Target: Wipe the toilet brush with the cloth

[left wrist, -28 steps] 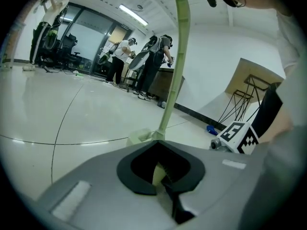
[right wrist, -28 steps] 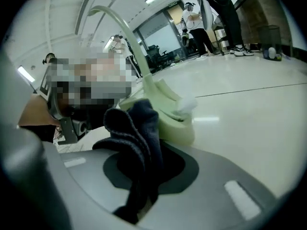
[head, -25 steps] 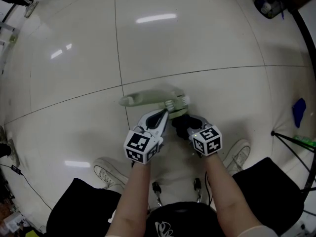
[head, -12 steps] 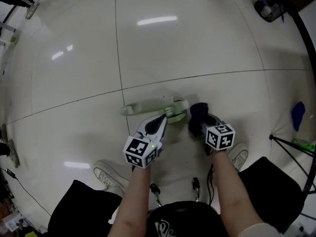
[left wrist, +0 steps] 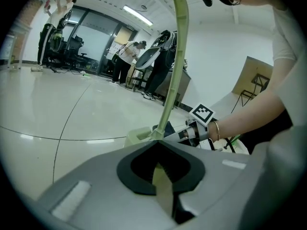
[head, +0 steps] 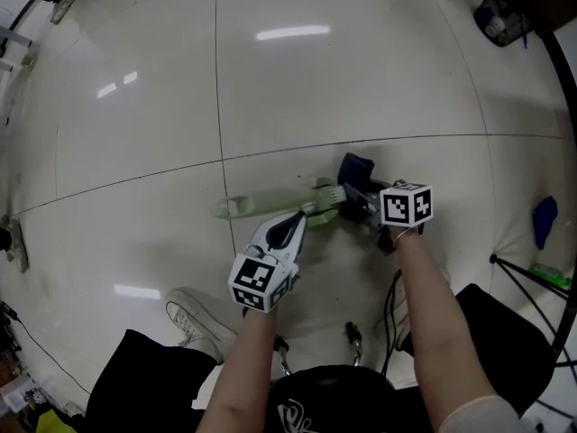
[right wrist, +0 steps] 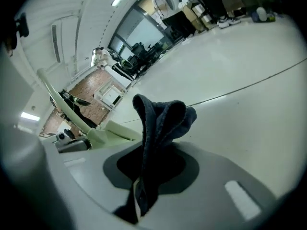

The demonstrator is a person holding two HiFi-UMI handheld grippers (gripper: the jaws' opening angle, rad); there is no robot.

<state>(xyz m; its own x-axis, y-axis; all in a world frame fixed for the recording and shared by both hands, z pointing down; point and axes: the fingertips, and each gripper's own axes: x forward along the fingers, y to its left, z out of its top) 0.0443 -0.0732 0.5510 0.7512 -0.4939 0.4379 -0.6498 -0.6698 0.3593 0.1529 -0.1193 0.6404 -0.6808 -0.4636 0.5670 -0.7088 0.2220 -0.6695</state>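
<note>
The pale green toilet brush [head: 270,198] is held level above the tiled floor, its white bristle head [head: 332,191] pointing right. My left gripper [head: 302,217] is shut on its flat handle just behind the head; in the left gripper view the handle [left wrist: 173,71] rises out of the closed jaws. A dark blue cloth [head: 357,168] is bunched in my shut right gripper [head: 361,195], on the far right side of the bristle head and close to it. From the right gripper view, the cloth [right wrist: 160,123] stands up from the jaws with the brush [right wrist: 112,131] to its left.
The person's white shoes [head: 194,312] stand on the floor below the grippers. At the right edge are a blue object [head: 544,211], black stand legs [head: 532,264] and something green [head: 554,276]. A dark container [head: 500,18] sits at the top right.
My right gripper has carried the cloth from the near side of the brush head round to its far right side. The left gripper and brush shifted only slightly.
</note>
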